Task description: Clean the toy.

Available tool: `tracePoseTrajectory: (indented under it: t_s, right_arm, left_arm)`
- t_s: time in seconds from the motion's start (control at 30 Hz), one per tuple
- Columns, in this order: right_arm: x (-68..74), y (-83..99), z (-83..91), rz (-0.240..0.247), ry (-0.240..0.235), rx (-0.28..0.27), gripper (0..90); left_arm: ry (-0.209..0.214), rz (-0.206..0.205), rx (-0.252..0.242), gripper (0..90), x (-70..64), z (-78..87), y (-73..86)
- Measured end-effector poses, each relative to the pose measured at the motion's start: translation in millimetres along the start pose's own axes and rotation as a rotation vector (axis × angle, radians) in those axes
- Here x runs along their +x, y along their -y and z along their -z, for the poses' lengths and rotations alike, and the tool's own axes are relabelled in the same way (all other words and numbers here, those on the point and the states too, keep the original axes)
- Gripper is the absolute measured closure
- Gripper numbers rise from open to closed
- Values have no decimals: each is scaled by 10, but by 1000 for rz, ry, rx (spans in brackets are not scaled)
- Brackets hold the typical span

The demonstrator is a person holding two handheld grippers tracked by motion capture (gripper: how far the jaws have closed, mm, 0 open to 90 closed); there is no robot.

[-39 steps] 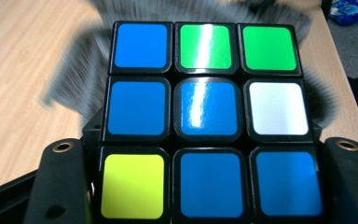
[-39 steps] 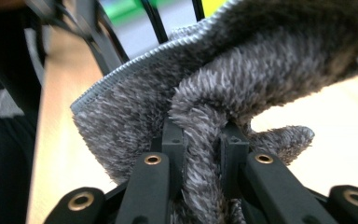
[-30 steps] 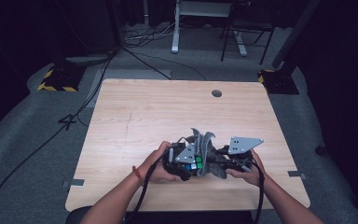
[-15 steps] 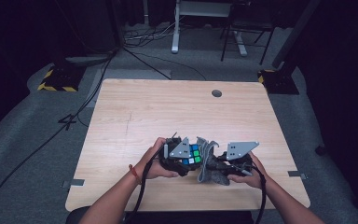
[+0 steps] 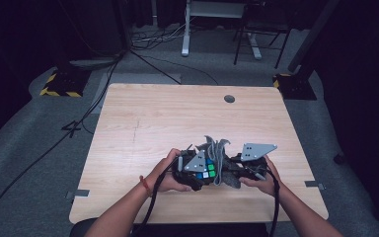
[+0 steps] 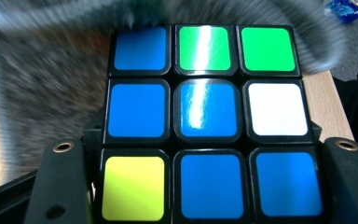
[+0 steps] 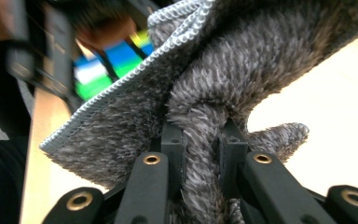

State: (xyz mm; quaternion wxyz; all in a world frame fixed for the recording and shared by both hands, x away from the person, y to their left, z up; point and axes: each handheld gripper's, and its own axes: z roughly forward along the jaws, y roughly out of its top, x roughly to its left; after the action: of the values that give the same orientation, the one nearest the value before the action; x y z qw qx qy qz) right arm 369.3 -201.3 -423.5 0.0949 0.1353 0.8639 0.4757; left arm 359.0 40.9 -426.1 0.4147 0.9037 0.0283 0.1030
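Near the wooden surface's (image 5: 143, 128) front edge, a puzzle cube (image 6: 205, 121) is gripped by the left hand-held gripper (image 5: 190, 170) while a grey cloth (image 7: 242, 79), clamped in the right hand-held gripper (image 7: 200, 154), is pressed against it.

cube (image 6: 205, 121): bottom row cut by frame edge; lower corners behind the two jaws
cloth (image 6: 42, 93): motion-blurred beyond the jaws, weave unreadable
cloth fold between right jaws: lower end hidden
left gripper (image 7: 32, 46): blurred beyond the cloth
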Motion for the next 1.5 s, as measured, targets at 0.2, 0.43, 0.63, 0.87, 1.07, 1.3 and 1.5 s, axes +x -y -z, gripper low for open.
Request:
tracePoseTrajectory:
  t_s: [0.2, 0.43, 0.63, 0.87, 1.07, 1.3, 1.5]
  right_arm:
    - [-6, 144, -107, -13, -19, 78, 779]
    - [106, 107, -53, 5, -25, 46, 778]
    - [185, -15, 28, 59, -29, -6, 776]
    - [156, -14, 58, 45, -58, -61, 774]
    - [136, -48, 82, 36, -77, -111, 775]
    - [222, -104, -14, 57, -118, -106, 776]
    - [183, -84, 14, 39, -110, -113, 773]
  left_arm:
    - [-8, 14, -45, 334, 18, 86, -14]
    - [-18, 24, -8, 334, 57, 62, 47]
    - [-7, 19, 25, 333, 48, -28, 75]
    - [-13, 17, 46, 331, 29, -68, 64]
    - [-9, 31, 30, 326, 46, -53, 66]
    - [7, -1, 65, 331, -7, -178, 50]
    - [5, 7, 44, 333, 6, -130, 49]
